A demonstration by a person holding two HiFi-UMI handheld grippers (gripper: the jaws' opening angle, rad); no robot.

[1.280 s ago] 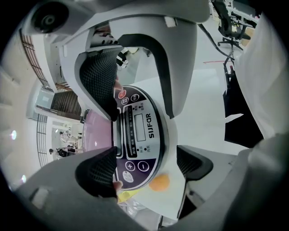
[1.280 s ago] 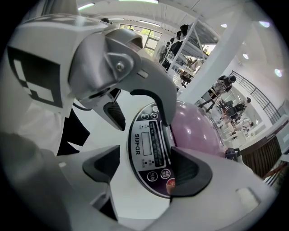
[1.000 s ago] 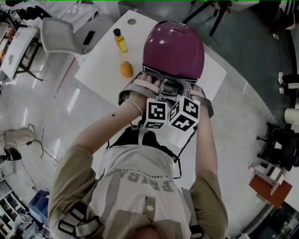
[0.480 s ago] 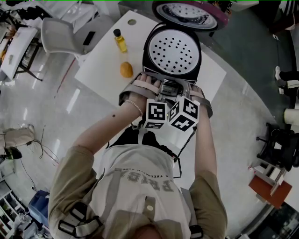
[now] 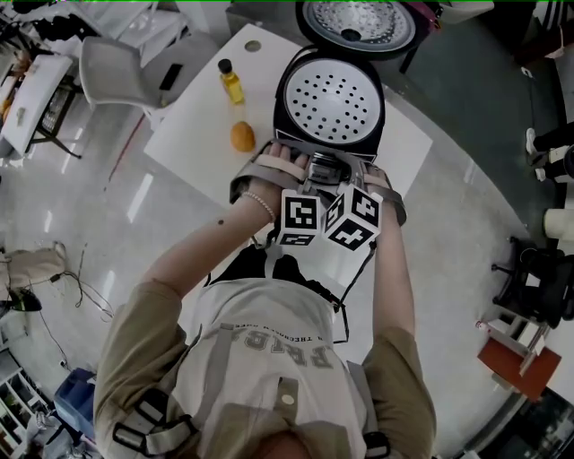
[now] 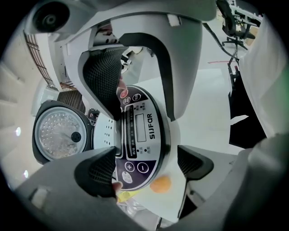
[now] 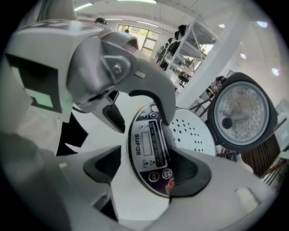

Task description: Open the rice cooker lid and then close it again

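Lid [image 5: 357, 25] of rice cooker [image 5: 285, 97], shut 1 s ago, now stands fully up behind the body on the counter [image 5: 197, 125]. Left gripper [image 6: 144, 168] and right gripper [image 7: 143, 168]: jaws released, gripping nothing, straddling the front panel. Opening looks done; closing remains.

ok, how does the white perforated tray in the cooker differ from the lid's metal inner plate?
The white perforated tray lies flat in the black cooker body; the lid's shiny metal inner plate stands swung up behind it. The tray is matte white with dark holes; the plate is silvery and dimpled. Both are round.
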